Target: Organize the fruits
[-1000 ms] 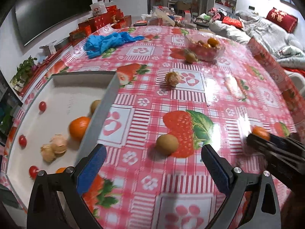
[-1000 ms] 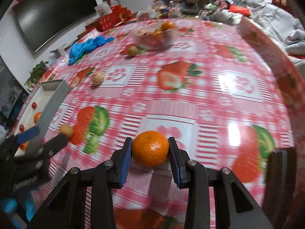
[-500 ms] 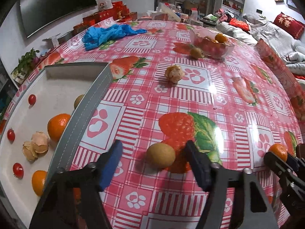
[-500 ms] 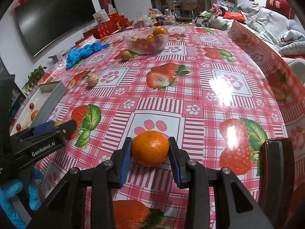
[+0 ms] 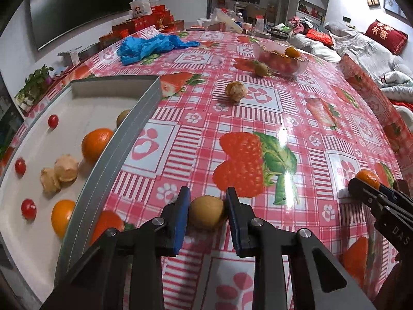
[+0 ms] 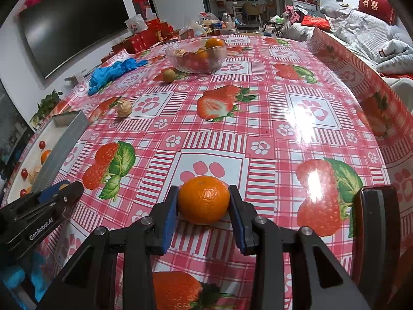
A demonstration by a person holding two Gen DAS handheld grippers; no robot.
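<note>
Tablecloth (image 5: pixel 258 108) of glossy red-and-white check, printed with strawberries and paw marks, covers the whole table. The left gripper (image 5: pixel 207 213) has a brown kiwi (image 5: pixel 206 213) between its blue pads, and the jaws are closing on it, both pads at the fruit's sides. The right gripper (image 6: pixel 204 201) is clamped on a mandarin (image 6: pixel 204 199), its pads pressed to both flanks just above the cloth. Left of the left fingers lies a white tray (image 5: pixel 103 175) with a grey rim, holding oranges, cherry tomatoes and papery husked fruits. Well beyond the fingers stand a glass bowl (image 6: pixel 196 56) of fruit with a second kiwi (image 6: pixel 169 75) beside it, a lone husked fruit (image 5: pixel 235 91) and crumpled blue gloves (image 5: pixel 152 46). A dark television (image 6: pixel 72 25) hangs on the left wall; bedding (image 5: pixel 366 51) is heaped at the right
</note>
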